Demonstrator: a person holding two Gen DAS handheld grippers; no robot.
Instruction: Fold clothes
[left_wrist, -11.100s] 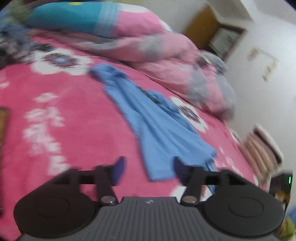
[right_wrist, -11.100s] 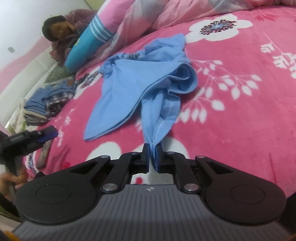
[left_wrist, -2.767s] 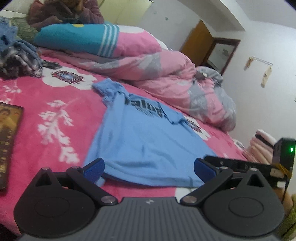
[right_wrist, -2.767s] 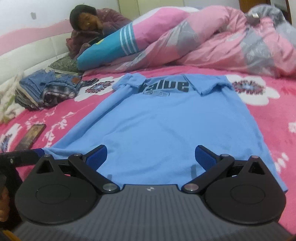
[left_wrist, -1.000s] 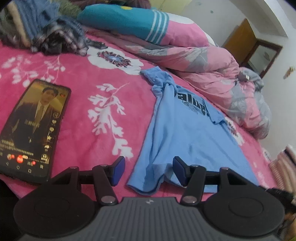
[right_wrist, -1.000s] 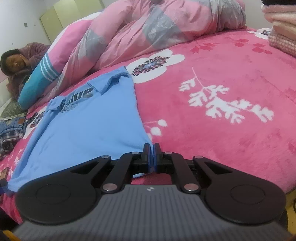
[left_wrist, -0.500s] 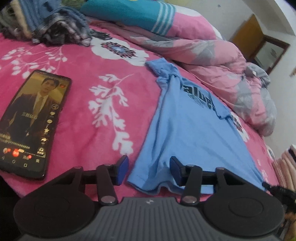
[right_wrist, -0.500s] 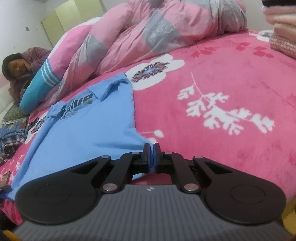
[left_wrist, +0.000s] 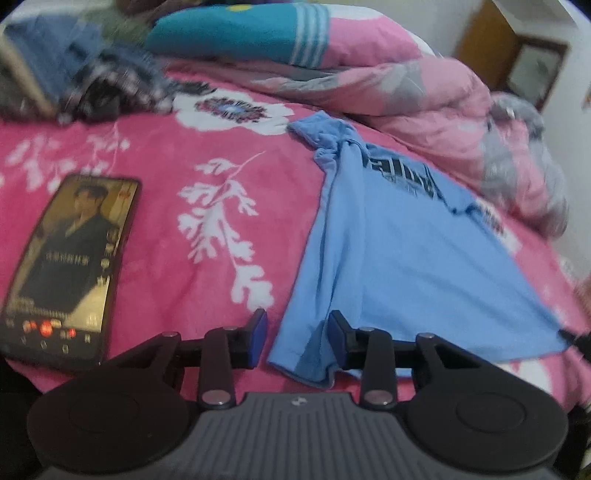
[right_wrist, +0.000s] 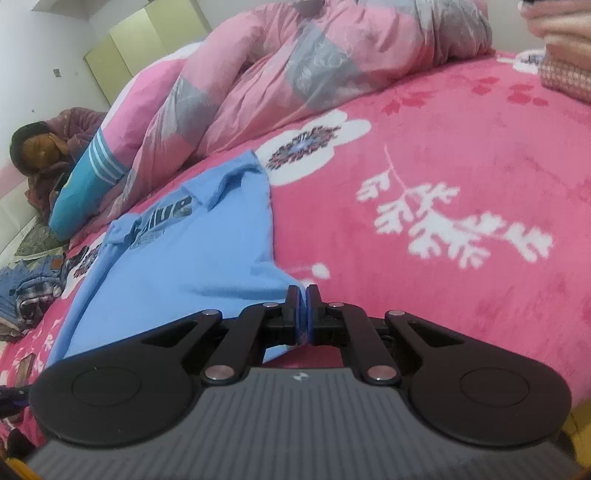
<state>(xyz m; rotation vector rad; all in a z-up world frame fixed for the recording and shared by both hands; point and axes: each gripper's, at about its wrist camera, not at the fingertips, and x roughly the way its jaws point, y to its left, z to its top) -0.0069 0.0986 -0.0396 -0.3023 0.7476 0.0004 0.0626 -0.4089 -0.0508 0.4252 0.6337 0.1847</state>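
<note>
A light blue T-shirt (left_wrist: 399, 258) with dark lettering lies spread flat on the pink flowered bedspread (left_wrist: 207, 158), collar end away from me. In the left wrist view my left gripper (left_wrist: 297, 338) straddles the shirt's near left hem corner. Its jaws are closing, and a gap still shows between the left pad and the cloth. In the right wrist view the blue T-shirt (right_wrist: 177, 266) runs off to the left. My right gripper (right_wrist: 303, 310) is shut on its near right hem corner, which is lifted slightly off the bedspread (right_wrist: 443, 155).
A phone (left_wrist: 70, 266) with a lit screen lies on the bed left of the shirt. Folded jeans and plaid clothes (left_wrist: 92, 85) are piled beyond it. A pink and grey quilt (left_wrist: 406, 92) runs behind the shirt. A person (right_wrist: 40, 147) lies at the bed's head. Folded towels (right_wrist: 561, 55) sit far right.
The left jaws have narrowed steadily around the shirt's hem corner, and the left gripper has shifted and rolled a little. The right gripper stays shut on its corner, almost still.
</note>
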